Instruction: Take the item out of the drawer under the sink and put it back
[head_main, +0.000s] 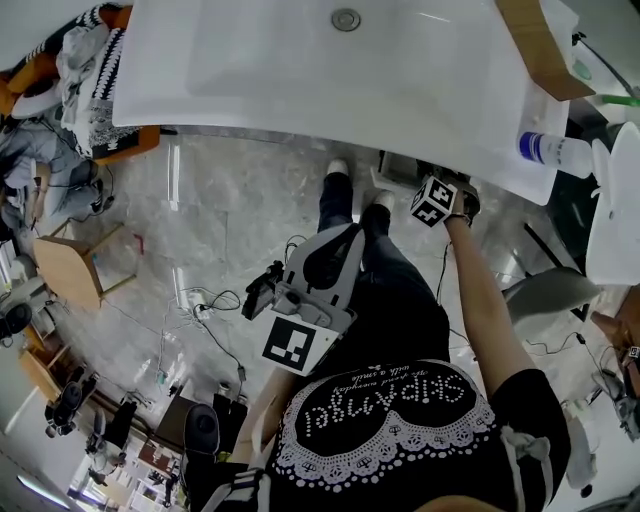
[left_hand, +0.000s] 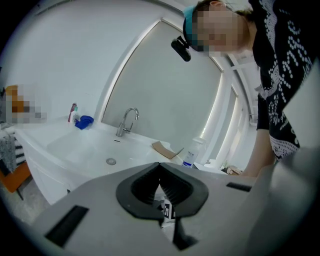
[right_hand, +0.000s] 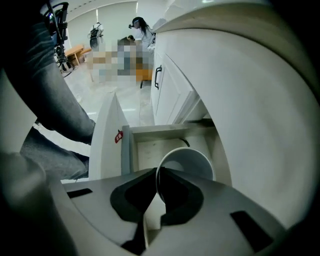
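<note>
R gripper (right_hand: 157, 172) clamped on rim of white cup (right_hand: 192, 160), cup inside open drawer (right_hand: 150, 131) under sink (head_main: 300, 60).
I'm pointing steeply down into the drawer; my pads pinch the cup's left wall, so its body lies just right of my jaws, mouth up twd me, axis approx upright. By my read that calls for a straight lift, rim clearing the drawer front. L gripper (left_hand: 160, 165) jaws together, empty, held roughly level, well apart from drawer, so R is the nearer one.

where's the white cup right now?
Right gripper view, centre: the white cup is at the open drawer under the sink, its rim pinched between the jaws of the right gripper.
</note>
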